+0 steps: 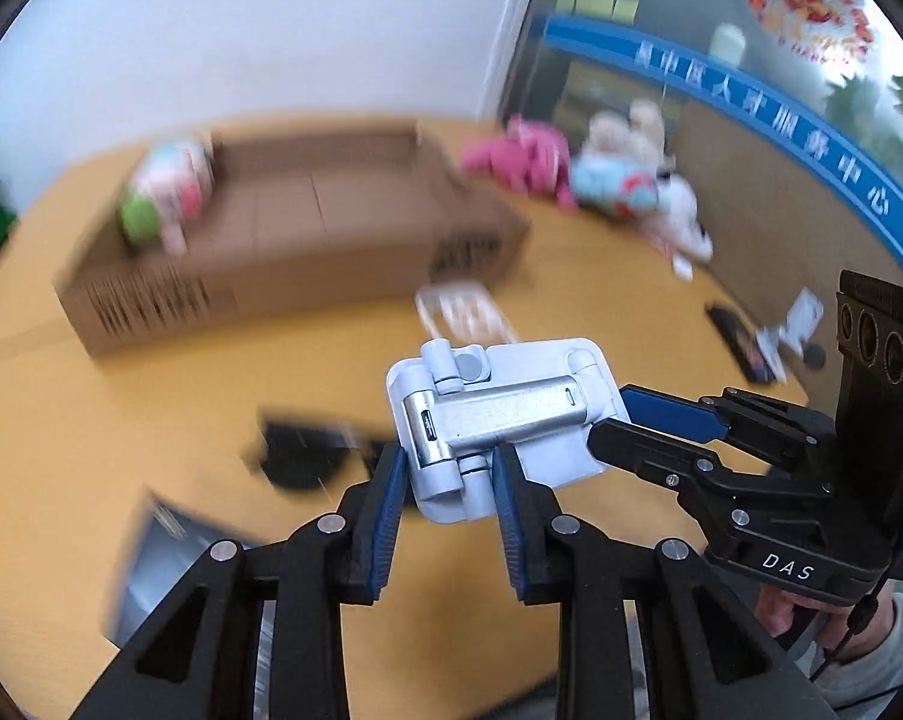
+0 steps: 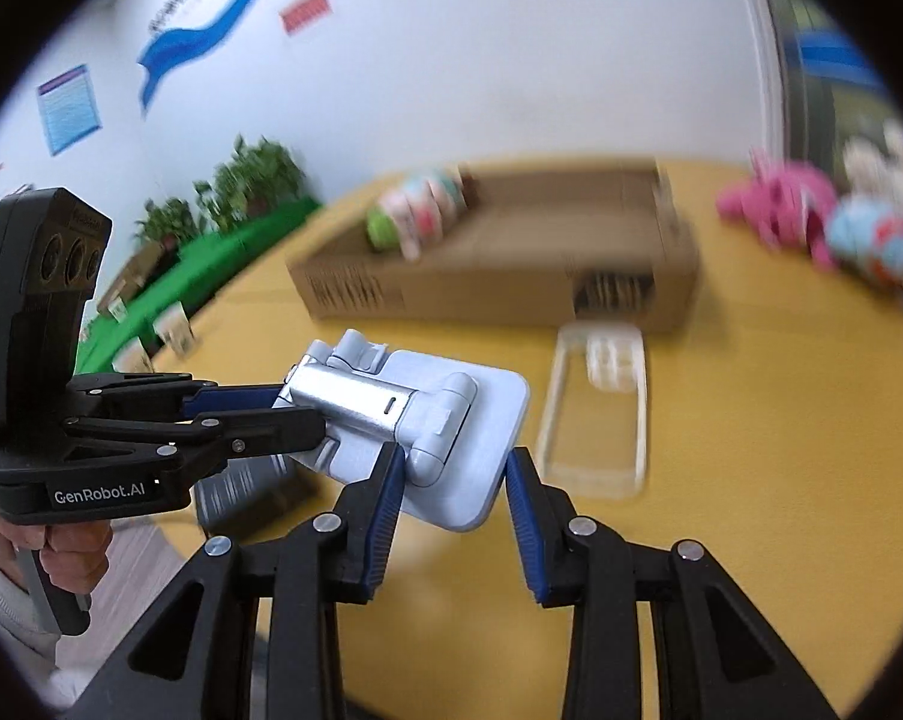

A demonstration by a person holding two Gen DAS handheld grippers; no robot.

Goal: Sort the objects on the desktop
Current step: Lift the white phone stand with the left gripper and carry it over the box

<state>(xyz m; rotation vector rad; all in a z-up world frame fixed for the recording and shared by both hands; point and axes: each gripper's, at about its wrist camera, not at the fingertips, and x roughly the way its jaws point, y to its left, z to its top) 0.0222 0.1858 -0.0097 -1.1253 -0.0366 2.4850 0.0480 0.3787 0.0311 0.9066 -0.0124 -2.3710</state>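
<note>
A folded white and silver phone stand is held in the air above the yellow table. My left gripper is shut on its hinged end. My right gripper comes in from the right and is shut on the stand's other end. In the right wrist view the stand sits between my right gripper's pads, and the left gripper clamps its far end from the left. An open cardboard box lies behind, with a pink and green plush at its left end.
A clear phone case lies on the table in front of the box. Pink, blue and white plush toys sit at the back right. A black object lies under the stand. Dark items and papers lie at the right edge.
</note>
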